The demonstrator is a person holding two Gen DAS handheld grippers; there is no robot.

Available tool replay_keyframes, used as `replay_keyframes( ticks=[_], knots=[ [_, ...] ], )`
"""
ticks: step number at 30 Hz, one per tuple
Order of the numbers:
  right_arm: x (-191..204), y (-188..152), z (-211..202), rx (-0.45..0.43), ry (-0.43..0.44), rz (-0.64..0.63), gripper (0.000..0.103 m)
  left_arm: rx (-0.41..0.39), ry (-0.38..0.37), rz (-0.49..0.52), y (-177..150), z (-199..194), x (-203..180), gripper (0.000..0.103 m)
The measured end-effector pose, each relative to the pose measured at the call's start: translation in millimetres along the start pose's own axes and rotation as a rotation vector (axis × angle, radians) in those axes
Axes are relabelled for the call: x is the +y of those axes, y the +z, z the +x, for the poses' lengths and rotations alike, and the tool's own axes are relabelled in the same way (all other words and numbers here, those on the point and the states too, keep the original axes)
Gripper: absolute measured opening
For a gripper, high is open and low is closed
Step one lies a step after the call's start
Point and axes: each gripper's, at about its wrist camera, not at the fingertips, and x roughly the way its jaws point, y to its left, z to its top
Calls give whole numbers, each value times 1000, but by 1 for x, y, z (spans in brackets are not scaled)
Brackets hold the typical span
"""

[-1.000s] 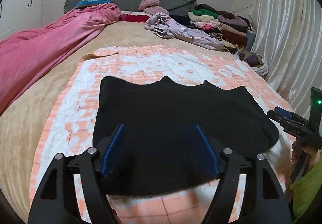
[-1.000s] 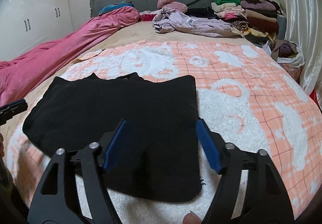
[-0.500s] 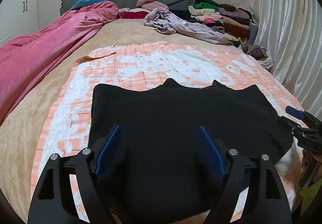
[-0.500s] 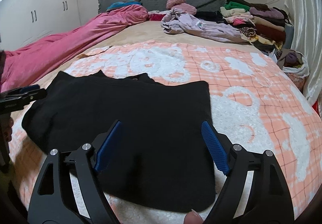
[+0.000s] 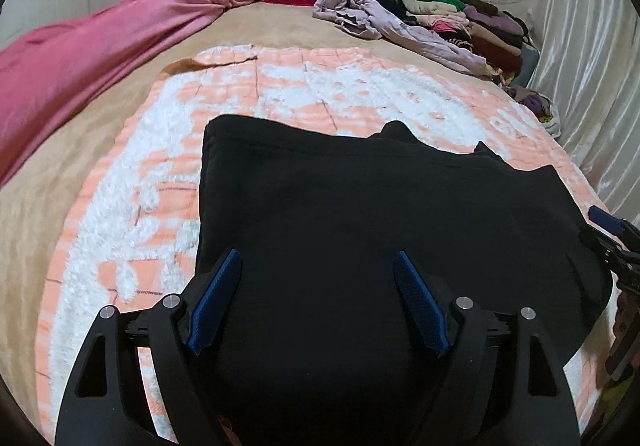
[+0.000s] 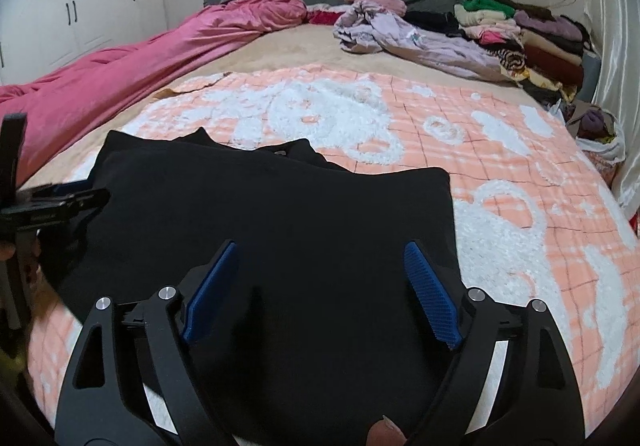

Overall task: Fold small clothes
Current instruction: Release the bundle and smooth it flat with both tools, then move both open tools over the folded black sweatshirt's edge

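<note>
Claws, left (image 5: 318,266) and right (image 6: 320,258), gape wide, freshly opened, above black garment (image 6: 280,213).

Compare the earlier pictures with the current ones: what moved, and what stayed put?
Both grippers moved forward and lower over the black garment. The left gripper and right gripper have just been opening wider; neither holds anything. The garment still lies flat on the peach blanket.

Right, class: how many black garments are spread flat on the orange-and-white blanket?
1. The black garment lies flat on the near part of the blanket, under both grippers. More dark clothes sit folded in the far pile, where some may be hidden.
</note>
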Motion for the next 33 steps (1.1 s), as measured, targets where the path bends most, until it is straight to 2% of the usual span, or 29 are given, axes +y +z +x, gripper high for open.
replay_keyframes(
  ticks=[3,5,19,22,33],
  knots=[
    [-4,-3,24,86,-51,7,79,0,-3,-1,-1,2,1,80],
    [-10,-11,34,105,-31,42,80,1,-11,-10,-2,3,3,80],
    [-14,-12,12,29,-24,99,88,-16,2,-19,0,-7,4,81],
    [-16,-12,8,14,-30,115,90,-27,11,-30,2,-13,6,92],
    [-14,-8,-11,-57,-21,112,94,-73,21,-42,10,-39,12,98]
  ],
)
